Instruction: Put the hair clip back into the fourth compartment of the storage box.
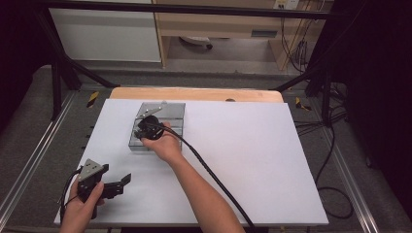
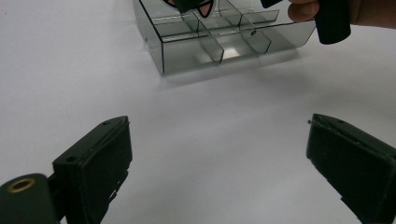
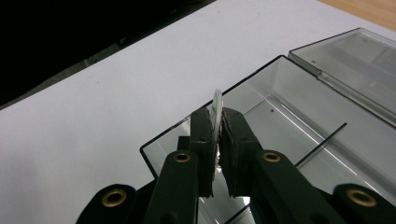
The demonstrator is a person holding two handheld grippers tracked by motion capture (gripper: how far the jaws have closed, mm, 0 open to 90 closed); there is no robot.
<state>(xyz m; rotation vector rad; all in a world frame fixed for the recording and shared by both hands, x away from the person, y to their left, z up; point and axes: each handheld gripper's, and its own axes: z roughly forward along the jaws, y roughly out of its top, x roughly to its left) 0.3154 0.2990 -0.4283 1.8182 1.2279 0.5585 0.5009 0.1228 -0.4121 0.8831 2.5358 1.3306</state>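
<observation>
A clear grey plastic compartment box (image 1: 172, 115) lies on the white table top, its lid (image 3: 355, 60) folded open behind it. My right gripper (image 3: 216, 116) is shut on a thin pale flat piece (image 3: 217, 99), which stands upright between the pads above the box's (image 3: 280, 100) corner. From above, the right gripper (image 1: 149, 127) hovers over the box's near left part. My left gripper (image 1: 124, 185) rests low near the table's front left with its jaws wide apart and nothing between them. The left gripper (image 2: 219, 135) faces the box (image 2: 210, 51) from a distance.
White sheet (image 1: 252, 160) covers the table, with a wooden strip (image 1: 194, 93) at its far edge. The right gripper's cable (image 1: 214, 179) trails along the forearm to the front edge. A black frame and floor cables surround the table.
</observation>
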